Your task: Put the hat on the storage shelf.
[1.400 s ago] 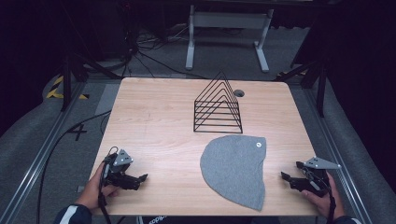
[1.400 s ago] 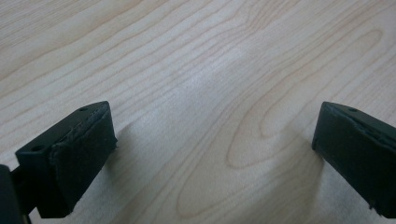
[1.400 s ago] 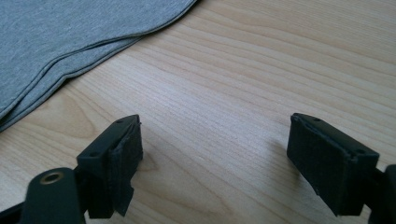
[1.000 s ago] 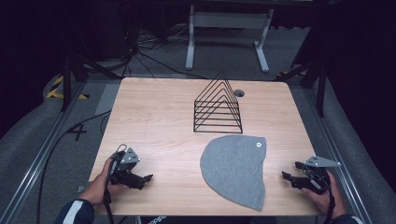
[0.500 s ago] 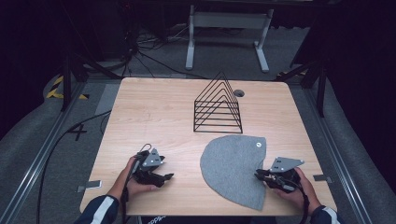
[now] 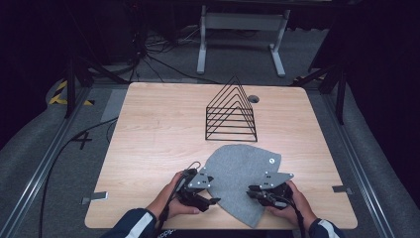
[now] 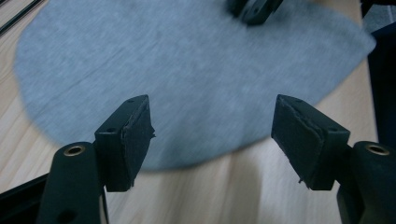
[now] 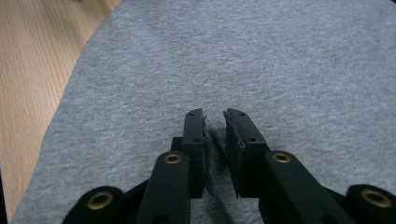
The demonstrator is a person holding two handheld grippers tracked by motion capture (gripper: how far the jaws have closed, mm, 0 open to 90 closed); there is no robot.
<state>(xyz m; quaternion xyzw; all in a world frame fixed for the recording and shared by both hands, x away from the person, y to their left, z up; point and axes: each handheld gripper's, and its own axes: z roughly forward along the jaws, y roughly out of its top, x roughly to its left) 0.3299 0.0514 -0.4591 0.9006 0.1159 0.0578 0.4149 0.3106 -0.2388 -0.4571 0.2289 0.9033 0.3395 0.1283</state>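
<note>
While the grey cloth [image 6: 237, 173] lies flat on the near half of the bench [image 6: 148, 144], just in front of the black wire rack [image 6: 231, 113], we see both grippers down at its near end. The left gripper [image 6: 210, 200] sits at the cloth's left edge; in the left gripper view [image 7: 212, 135] its jaws stand wide apart with nothing between them, the cloth's rim just beyond the pads and bare wood below. The right gripper [image 6: 253, 191] is over the cloth's right part. In the right gripper view [image 8: 215, 140] its jaws are nearly together, a narrow gap left between the pads; they have just been opening a little, and we see no fold of cloth caught between them. A small pale tag [image 6: 271, 160] shows on the cloth's far right corner. A round hole [image 6: 253, 99] sits in the bench behind the rack.
</note>
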